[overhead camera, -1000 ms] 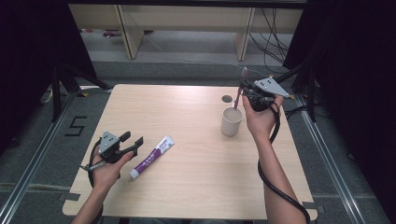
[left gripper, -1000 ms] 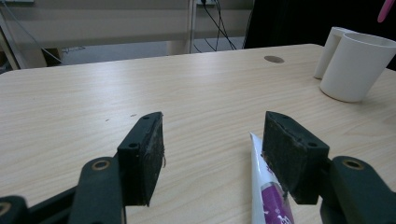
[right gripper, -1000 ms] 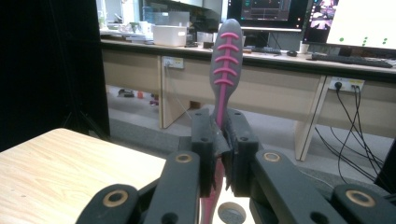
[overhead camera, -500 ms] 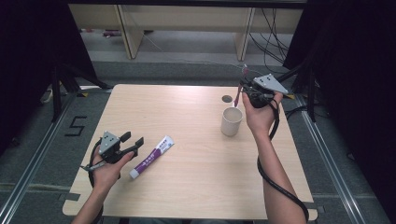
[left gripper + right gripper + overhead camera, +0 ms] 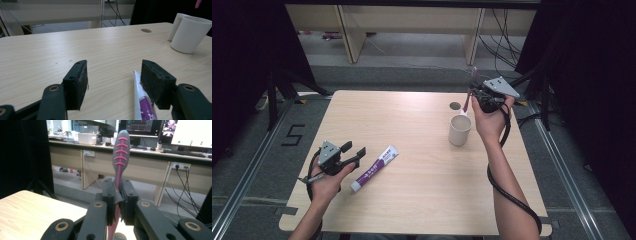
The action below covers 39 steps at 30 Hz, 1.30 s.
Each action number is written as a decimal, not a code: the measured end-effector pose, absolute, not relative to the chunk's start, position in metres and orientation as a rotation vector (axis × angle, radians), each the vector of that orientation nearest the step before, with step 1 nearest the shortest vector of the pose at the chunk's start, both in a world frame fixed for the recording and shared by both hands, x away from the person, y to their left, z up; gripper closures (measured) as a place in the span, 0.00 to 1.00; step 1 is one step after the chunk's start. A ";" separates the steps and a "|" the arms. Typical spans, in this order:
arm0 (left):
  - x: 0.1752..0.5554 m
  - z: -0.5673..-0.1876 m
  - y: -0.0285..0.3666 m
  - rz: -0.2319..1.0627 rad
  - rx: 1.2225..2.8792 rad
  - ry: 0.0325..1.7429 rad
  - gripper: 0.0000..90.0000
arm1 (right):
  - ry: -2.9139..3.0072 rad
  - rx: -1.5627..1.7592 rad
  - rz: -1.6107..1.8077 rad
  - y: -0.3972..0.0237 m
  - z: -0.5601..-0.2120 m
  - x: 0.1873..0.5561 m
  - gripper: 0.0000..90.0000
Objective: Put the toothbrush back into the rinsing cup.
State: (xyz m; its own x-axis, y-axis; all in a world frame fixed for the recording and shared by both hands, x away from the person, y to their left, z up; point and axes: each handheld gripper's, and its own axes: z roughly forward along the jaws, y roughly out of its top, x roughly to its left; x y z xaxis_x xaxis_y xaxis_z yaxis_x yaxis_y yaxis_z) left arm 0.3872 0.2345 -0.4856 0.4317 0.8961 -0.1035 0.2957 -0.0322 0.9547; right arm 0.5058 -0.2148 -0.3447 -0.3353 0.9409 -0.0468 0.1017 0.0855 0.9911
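Pink-and-grey plastic toothbrush (image 5: 119,157) | clamped upright in right gripper (image 5: 482,98) jaws, barely shifted, head over white cup (image 5: 460,129) on counter (image 5: 422,115) | left gripper (image 5: 354,152) jaws wide, empty, unmoved beside purple-white toothpaste tube (image 5: 374,168) | drop-in looks next.

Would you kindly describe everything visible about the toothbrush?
The toothbrush is pink and grey, plastic-looking, its grey handle end ribbed with pink grips. It stands roughly upright, handle up, clamped between the shut jaws of the right gripper. In the high view its lower end hangs over the white cup; the bristles cannot be made out.
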 end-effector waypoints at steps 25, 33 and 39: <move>0.388 -0.486 0.234 0.674 1.583 1.077 0.43 | 1.561 1.065 1.324 -0.217 -0.346 0.522 0.93; 0.389 -0.487 0.233 0.671 1.577 1.071 0.43 | 1.562 1.077 1.314 -0.215 -0.348 0.526 0.93; 0.388 -0.486 0.234 0.672 1.583 1.077 0.43 | 1.562 1.080 1.316 -0.214 -0.349 0.530 0.93</move>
State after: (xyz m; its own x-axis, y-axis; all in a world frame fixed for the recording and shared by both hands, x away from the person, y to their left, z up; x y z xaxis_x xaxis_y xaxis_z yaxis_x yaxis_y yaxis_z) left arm 0.3883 0.2336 -0.4863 0.4354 0.8942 -0.1039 0.3004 -0.0356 0.9531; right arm 0.5304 -0.2136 -0.3488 -0.3084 0.9497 -0.0537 0.1079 0.0910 0.9900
